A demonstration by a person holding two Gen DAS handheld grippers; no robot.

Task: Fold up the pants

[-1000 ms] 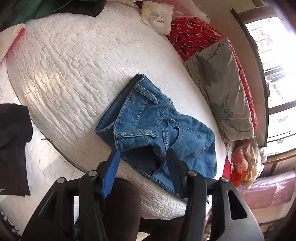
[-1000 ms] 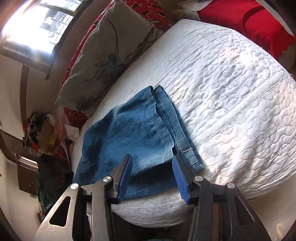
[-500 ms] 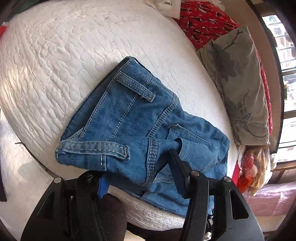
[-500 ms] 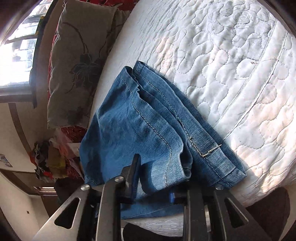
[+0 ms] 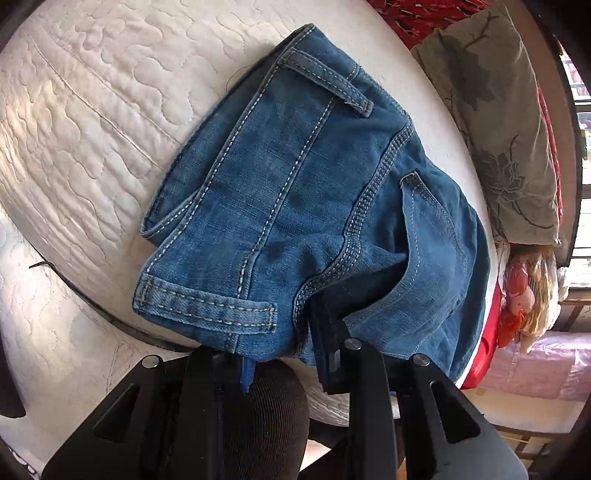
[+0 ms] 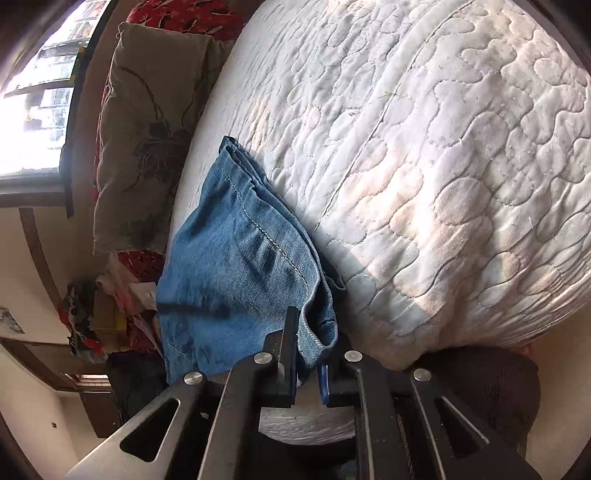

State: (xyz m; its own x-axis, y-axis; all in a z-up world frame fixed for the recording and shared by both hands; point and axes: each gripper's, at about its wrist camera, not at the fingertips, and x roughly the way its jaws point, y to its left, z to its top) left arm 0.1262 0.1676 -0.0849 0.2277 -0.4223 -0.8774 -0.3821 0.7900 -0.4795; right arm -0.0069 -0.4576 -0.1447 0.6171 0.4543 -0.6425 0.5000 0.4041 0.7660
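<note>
Blue denim pants [image 5: 303, 192] lie partly folded on a white quilted mattress [image 5: 74, 122]. In the left wrist view my left gripper [image 5: 280, 347] is shut on the waistband end, by a belt loop, with the denim bunched between its fingers. In the right wrist view the leg end of the pants [image 6: 236, 266] hangs lifted from my right gripper [image 6: 308, 358], which is shut on the hem fold. The rest of the pants is hidden from that view.
A grey floral pillow [image 5: 495, 122] and red cloth [image 5: 417, 18] lie beyond the pants; the pillow also shows in the right wrist view [image 6: 144, 122]. The mattress edge [image 5: 122, 317] runs just below the left gripper. Clutter and a window [image 6: 40, 103] lie at the far side.
Both grippers moved in onto the pants and closed: the left on the waistband, the right on the leg hem. The gripped cloth is now lifted off the mattress.
</note>
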